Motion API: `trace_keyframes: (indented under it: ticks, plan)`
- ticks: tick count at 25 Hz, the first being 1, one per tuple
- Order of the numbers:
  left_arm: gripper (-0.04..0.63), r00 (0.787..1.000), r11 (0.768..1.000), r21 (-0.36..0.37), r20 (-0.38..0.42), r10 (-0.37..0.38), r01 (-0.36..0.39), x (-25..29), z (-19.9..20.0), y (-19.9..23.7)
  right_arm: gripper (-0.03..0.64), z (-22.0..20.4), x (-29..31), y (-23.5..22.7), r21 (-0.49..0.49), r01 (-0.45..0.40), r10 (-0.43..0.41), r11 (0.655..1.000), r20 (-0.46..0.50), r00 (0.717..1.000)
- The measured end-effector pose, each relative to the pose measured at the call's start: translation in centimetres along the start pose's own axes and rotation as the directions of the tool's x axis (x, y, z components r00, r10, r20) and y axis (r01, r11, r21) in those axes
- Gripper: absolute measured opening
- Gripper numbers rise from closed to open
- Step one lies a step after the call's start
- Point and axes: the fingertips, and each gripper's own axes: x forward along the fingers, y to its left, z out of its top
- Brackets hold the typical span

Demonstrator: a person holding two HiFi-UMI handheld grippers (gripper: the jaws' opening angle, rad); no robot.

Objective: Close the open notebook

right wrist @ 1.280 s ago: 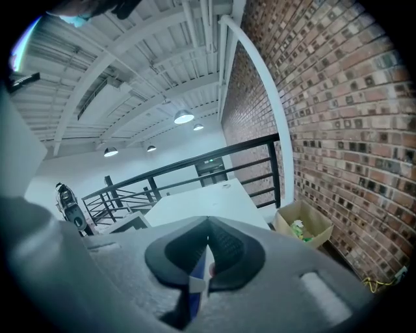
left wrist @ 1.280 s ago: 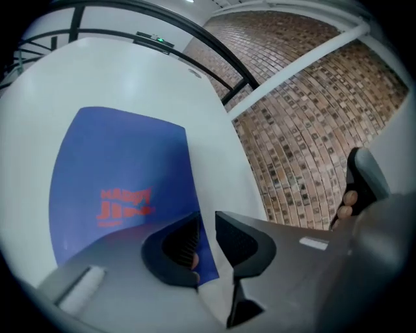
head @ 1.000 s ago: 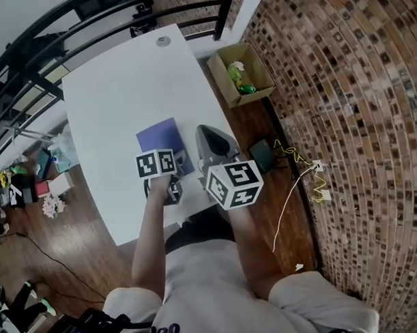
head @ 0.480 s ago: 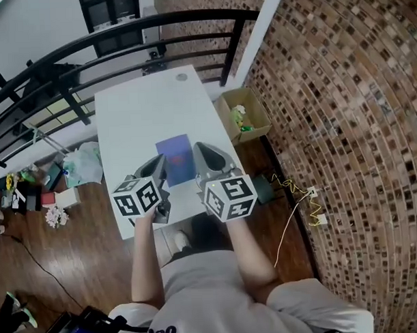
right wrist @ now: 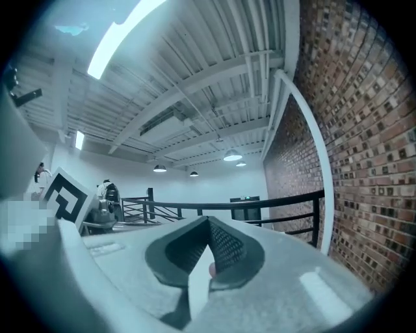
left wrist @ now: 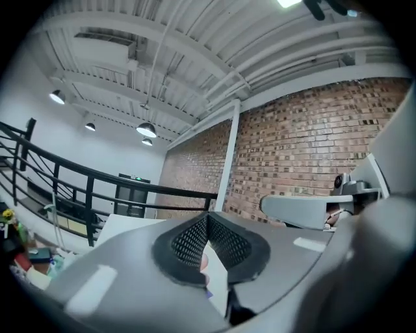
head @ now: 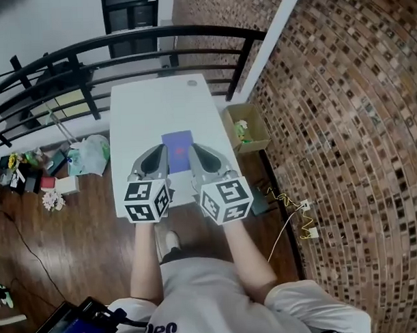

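I record the notebook (head: pixel 178 144) lying closed on the table (head: pixel 138 110). Left gripper (head: pixel 159 152) and right gripper (head: pixel 196 150) both have jaws pressed together, holding nothing.

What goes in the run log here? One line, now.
notebook: looks closed, purple cover up, on white table | left gripper: shut, empty | right gripper: shut, empty | task: appears done

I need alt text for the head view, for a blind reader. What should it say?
Seen from above, a person holds the left gripper and the right gripper side by side, both shut and empty, over a white table where a purple notebook lies closed. A cardboard box stands on the floor at right, beside a brick wall.
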Motion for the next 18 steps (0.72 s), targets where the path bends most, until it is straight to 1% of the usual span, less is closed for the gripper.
trace_keyframes:
  ticks: [2, 4, 8, 10, 12, 13, 15, 17, 18]
  plan:
    - [0.017, 1.000, 1.000, 0.011, 0.013, 0.029, -0.029, -2.5, -0.3, -1.1, -0.009, -0.5, -2.4, 1.8, -0.003, -0.026, 0.026, 1.000, 0.002, 1.000]
    - [0.017, 0.998, 0.998, 0.015, 0.017, 0.063, -0.063, -5.5, -1.1, -3.0, -0.009, -1.9, -5.8, 2.5, 0.007, -0.034, 0.034, 0.999, -0.017, 0.999]
    - [0.017, 0.996, 0.996, 0.002, 0.017, 0.089, -0.090, -12.6, -4.3, -8.9, -0.009, -6.4, -14.7, 1.5, 0.096, 0.004, 0.002, 0.995, -0.060, 0.998]
    - [0.017, 0.994, 0.994, 0.001, -0.009, 0.106, -0.106, -15.0, -6.5, -11.4, -0.009, -8.5, -18.6, 1.2, 0.124, 0.026, -0.014, 0.992, -0.092, 0.996]
    - [0.017, 0.991, 0.993, 0.018, -0.061, 0.118, -0.117, -16.8, -8.3, -13.5, -0.009, -9.6, -21.8, 1.8, 0.137, 0.028, -0.011, 0.990, -0.125, 0.992]
    - [0.017, 0.990, 0.993, 0.028, -0.076, 0.120, -0.119, -17.4, -8.5, -14.4, -0.009, -9.5, -23.0, 2.4, 0.134, 0.022, -0.004, 0.991, -0.131, 0.991]
    - [0.017, 0.992, 0.993, 0.050, -0.066, 0.111, -0.107, -18.3, -7.0, -15.8, -0.009, -7.3, -24.6, 3.9, 0.102, -0.001, 0.011, 0.995, -0.098, 0.995]
    - [0.017, 0.996, 0.994, 0.071, -0.015, 0.087, -0.086, -18.8, -4.4, -17.1, -0.009, -4.0, -25.9, 4.6, 0.052, -0.008, 0.009, 0.999, -0.030, 1.000]
    - [0.017, 0.997, 0.994, 0.080, 0.019, 0.074, -0.075, -19.0, -3.0, -17.7, -0.009, -2.4, -26.3, 4.6, 0.030, 0.003, -0.003, 1.000, 0.005, 1.000]
